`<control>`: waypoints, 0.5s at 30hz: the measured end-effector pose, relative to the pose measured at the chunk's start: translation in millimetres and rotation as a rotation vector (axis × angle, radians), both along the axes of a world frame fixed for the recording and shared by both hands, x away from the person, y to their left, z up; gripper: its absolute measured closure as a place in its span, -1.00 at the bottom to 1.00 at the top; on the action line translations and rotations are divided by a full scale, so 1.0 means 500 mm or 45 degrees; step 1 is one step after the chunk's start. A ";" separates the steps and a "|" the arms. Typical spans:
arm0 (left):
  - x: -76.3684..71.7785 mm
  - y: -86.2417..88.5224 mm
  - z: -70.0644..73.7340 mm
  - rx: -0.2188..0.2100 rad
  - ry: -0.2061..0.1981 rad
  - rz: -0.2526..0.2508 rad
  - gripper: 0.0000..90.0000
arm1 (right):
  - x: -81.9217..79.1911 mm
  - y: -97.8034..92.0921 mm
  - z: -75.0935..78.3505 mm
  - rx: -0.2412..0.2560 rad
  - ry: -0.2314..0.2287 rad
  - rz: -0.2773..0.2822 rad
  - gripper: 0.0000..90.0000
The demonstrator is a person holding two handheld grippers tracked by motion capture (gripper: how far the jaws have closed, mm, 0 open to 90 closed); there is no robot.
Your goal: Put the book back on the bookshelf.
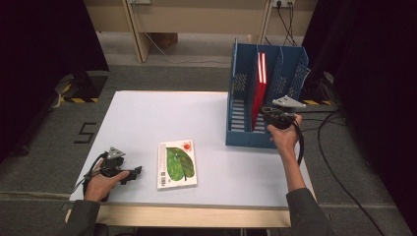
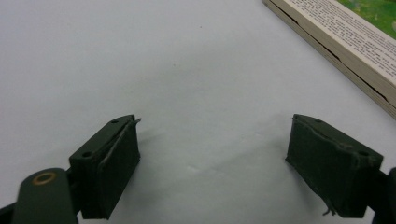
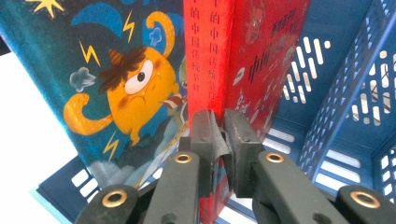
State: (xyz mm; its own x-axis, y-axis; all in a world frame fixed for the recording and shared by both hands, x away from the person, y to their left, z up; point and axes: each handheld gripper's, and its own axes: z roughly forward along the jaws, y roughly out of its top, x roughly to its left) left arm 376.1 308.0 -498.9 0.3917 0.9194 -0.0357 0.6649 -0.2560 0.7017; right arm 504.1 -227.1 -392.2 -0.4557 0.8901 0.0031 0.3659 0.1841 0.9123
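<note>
A white bench (image 1: 147, 118) with a pale wooden front edge stands on grey carpet. 2 things sit directly on the bench. A picture book (image 1: 177, 163) with a green leaf on its cover lies flat, a little toward 6 o'clock from the middle. A blue file rack (image 1: 246, 132) stands upright at about 2 o'clock, right against the bench's far right edge, well apart from the book. The left tongs (image 1: 132, 174) rest low at about 8 o'clock, near the book's left side.
</note>
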 end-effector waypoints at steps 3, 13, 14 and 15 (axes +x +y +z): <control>0.000 0.000 0.000 0.000 0.001 0.000 -0.66 | 0.004 0.004 0.000 -0.009 -0.007 0.002 0.83; -0.001 0.001 0.000 -0.001 0.002 -0.004 -0.66 | -0.038 0.009 0.014 0.027 -0.036 -0.016 0.54; -0.001 0.001 0.000 -0.001 0.003 -0.003 -0.66 | -0.049 0.012 0.016 0.042 -0.031 0.003 0.49; -0.001 0.001 0.000 -0.002 -0.001 -0.002 -0.66 | -0.061 0.016 0.019 0.044 -0.024 0.015 0.42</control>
